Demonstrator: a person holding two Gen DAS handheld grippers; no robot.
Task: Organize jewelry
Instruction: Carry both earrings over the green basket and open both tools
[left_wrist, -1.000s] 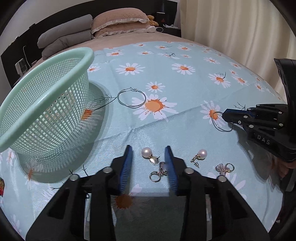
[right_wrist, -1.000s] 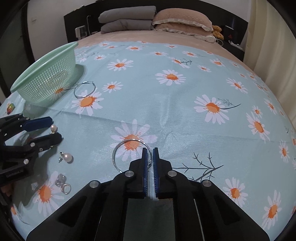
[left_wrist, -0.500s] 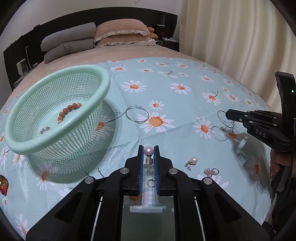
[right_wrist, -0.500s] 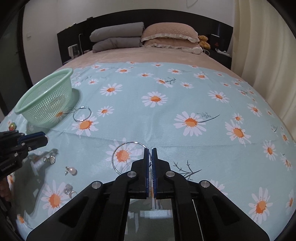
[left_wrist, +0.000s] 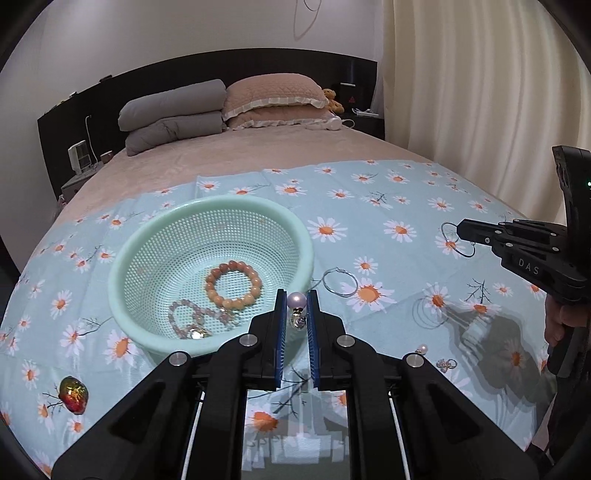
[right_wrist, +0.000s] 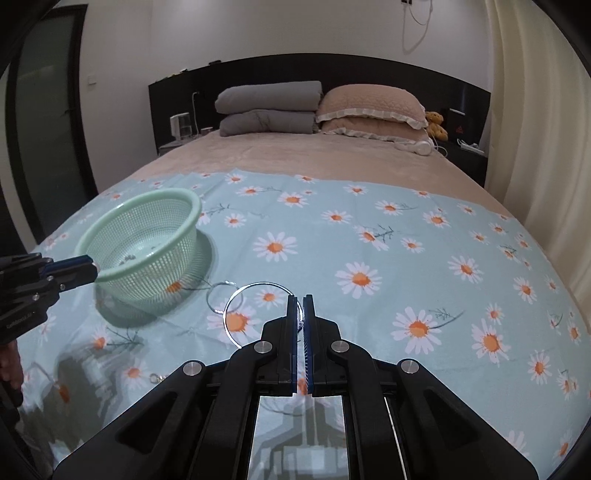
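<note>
My left gripper (left_wrist: 296, 301) is shut on a pearl earring (left_wrist: 297, 300) and holds it in the air by the near right rim of the mint mesh basket (left_wrist: 122, 258). The basket holds an orange bead bracelet (left_wrist: 232, 284) and a pink bead bracelet (left_wrist: 186, 319). My right gripper (right_wrist: 300, 306) is shut on a silver hoop earring (right_wrist: 236, 314) and holds it above the daisy cloth; it also shows in the left wrist view (left_wrist: 460, 230). A second hoop (left_wrist: 340, 282) lies on the cloth right of the basket.
A second pearl earring (left_wrist: 422, 349) and small ring earrings (left_wrist: 446, 364) lie on the cloth at the right. A red and gold brooch (left_wrist: 73, 394) lies at the near left. Pillows and folded blankets (right_wrist: 269, 107) sit at the bed's head.
My left gripper closed on the pearl earring and lifted it up to the basket's rim. My right gripper lifted the hoop earring off the cloth.
</note>
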